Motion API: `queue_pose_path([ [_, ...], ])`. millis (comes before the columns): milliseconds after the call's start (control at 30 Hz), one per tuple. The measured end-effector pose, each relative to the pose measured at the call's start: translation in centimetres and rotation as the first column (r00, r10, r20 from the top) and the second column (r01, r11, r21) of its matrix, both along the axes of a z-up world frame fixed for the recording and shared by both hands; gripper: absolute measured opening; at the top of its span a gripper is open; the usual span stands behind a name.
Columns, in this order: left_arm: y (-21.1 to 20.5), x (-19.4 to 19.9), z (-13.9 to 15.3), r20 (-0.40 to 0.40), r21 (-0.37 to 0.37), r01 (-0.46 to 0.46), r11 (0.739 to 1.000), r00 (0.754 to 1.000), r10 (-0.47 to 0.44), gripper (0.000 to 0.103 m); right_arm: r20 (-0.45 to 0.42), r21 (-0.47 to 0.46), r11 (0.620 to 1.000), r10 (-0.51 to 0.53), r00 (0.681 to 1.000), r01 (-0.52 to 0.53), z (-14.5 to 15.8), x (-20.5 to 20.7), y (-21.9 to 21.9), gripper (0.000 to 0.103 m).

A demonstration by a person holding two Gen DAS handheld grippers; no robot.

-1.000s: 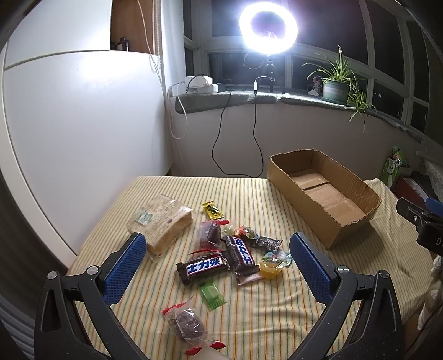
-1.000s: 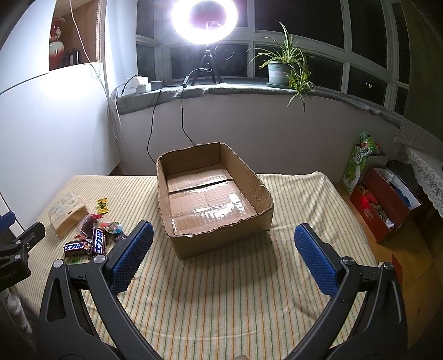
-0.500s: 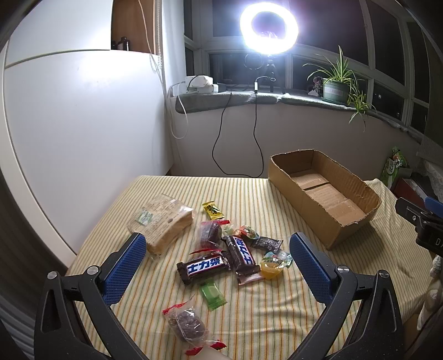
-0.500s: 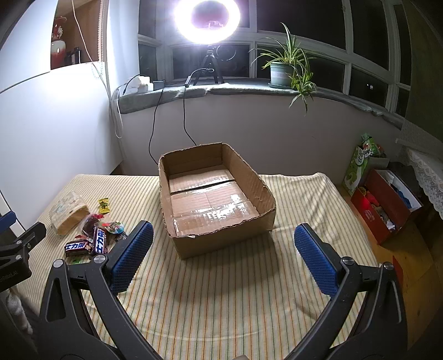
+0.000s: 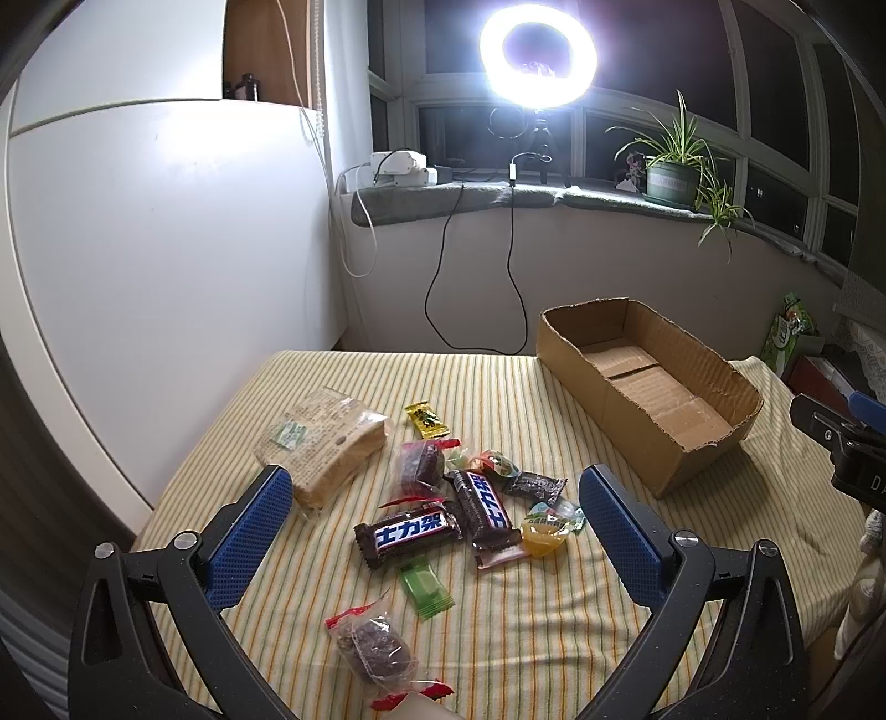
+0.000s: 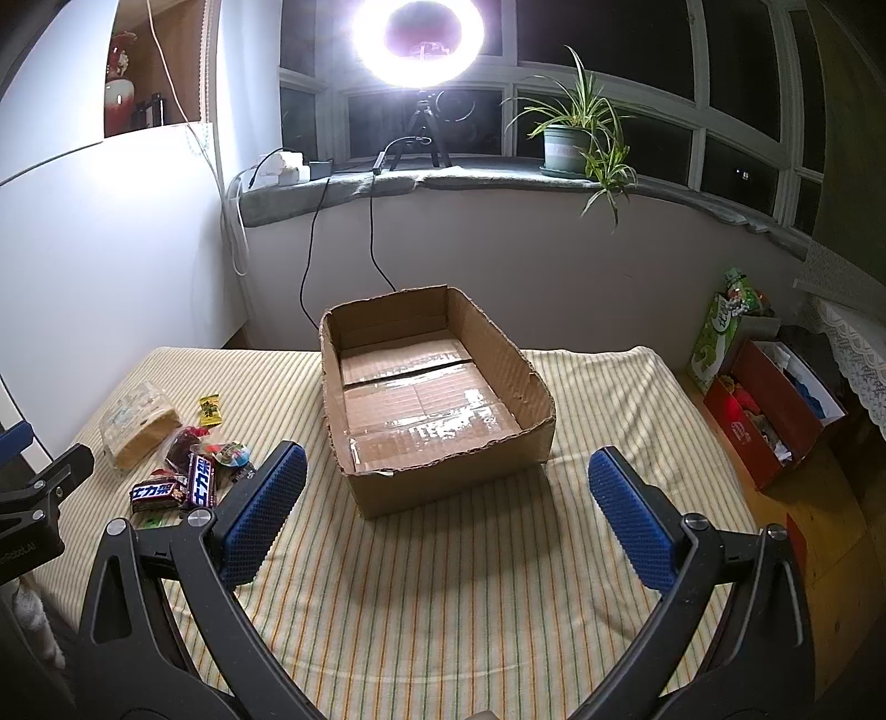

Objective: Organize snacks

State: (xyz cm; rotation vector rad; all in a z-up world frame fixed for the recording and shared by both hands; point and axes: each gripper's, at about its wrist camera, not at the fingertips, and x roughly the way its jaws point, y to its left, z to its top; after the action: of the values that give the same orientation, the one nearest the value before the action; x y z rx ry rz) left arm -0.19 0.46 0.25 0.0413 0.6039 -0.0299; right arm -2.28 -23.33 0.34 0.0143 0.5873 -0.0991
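Observation:
A pile of snacks lies on the striped cloth: two Snickers bars (image 5: 407,531) (image 5: 487,507), a wrapped bread loaf (image 5: 326,443), a yellow candy (image 5: 425,418), a green candy (image 5: 426,587), a jelly cup (image 5: 545,534) and dark sweets in clear wrappers (image 5: 374,645). An open cardboard box (image 5: 645,387) stands to the right, with nothing inside (image 6: 421,399). My left gripper (image 5: 434,523) is open and hovers above the pile. My right gripper (image 6: 446,512) is open and hovers before the box's near wall. The snacks also show at the left of the right wrist view (image 6: 183,471).
A white wall panel (image 5: 138,266) borders the table's left side. Cables (image 5: 443,266) hang from the windowsill, which holds a ring light (image 5: 537,52) and a potted plant (image 6: 576,138). A red box of items (image 6: 775,404) sits on the floor at the right.
The right wrist view has shifted slightly, so the box sits a little further right in it. The left gripper and the snacks have not moved.

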Motion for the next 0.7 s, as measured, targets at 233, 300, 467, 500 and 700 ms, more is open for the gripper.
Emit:
queue_pose_path([
  [233,0.0,0.0,-0.2,-0.003,0.001,0.001,1.0,1.0,-0.001,0.103,0.0,-0.002,1.0,0.017,1.0,-0.017,-0.2,0.2,0.4,0.103],
  [300,0.1,0.0,-0.4,-0.004,0.001,0.001,1.0,1.0,-0.001,0.103,0.0,-0.001,1.0,0.024,1.0,-0.024,-0.3,0.2,0.4,0.103],
  [467,0.0,0.1,-0.6,-0.008,0.005,0.002,1.0,1.0,-0.002,0.103,0.002,0.001,0.999,0.04,0.999,-0.04,-0.6,0.3,0.2,0.103],
  [500,0.0,0.1,-0.7,-0.009,0.006,0.001,1.0,1.0,-0.001,0.103,0.002,0.0,0.999,0.042,0.999,-0.042,-0.6,0.3,0.2,0.103],
  [700,0.5,0.4,-1.2,-0.027,0.007,-0.009,1.0,1.0,0.009,0.103,-0.005,0.0,0.998,0.067,0.998,-0.067,-1.2,0.8,0.5,0.103],
])
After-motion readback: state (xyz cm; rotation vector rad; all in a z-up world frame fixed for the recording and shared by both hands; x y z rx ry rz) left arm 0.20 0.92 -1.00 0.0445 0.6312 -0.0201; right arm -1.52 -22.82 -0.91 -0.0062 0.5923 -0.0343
